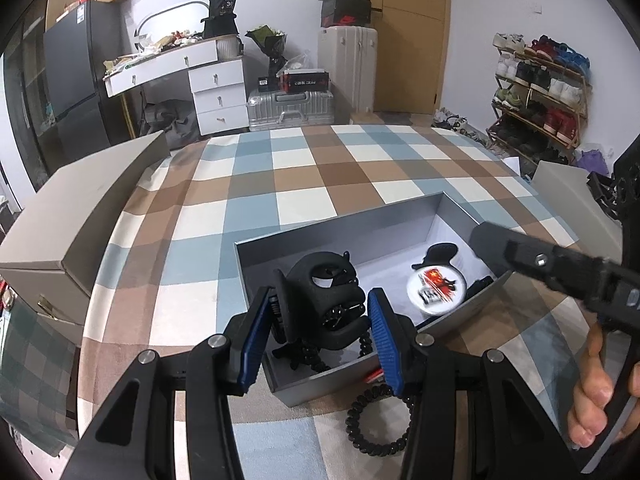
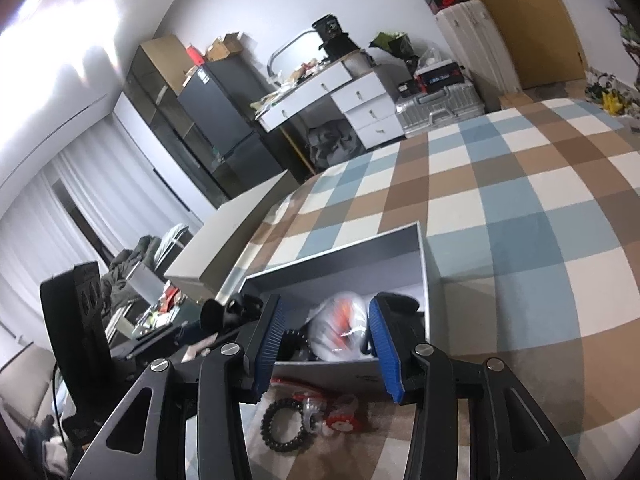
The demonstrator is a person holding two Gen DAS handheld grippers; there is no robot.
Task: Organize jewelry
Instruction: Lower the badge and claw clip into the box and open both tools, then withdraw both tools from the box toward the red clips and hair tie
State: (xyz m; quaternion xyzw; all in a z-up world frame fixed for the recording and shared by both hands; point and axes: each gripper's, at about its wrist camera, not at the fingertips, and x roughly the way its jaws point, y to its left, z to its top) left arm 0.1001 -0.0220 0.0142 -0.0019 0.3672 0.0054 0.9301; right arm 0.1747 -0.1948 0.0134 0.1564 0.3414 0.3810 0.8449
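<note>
Checked bedspread point(image 1: 304, 184): one grey box point(image 1: 360, 224), two black coil bands point(image 1: 378, 420).

Matt grey box point(image 1: 404, 216), seemingly cardboard, on checked cloth point(image 1: 304, 168).

White dresser point(image 1: 218, 84) against white wall; dark fridge point(image 1: 76, 84) left of it, silver suitcase point(image 1: 290, 108) right. Wooden door point(image 1: 412, 36) and shoe rack point(image 1: 540, 96) farther right.

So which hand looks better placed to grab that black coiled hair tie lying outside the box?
Probably the left. The coiled hair tie lies on the cloth just under the left gripper, whose open jaws flank a black claw clip over the grey box. The right gripper, also open, hangs over the box too.
</note>
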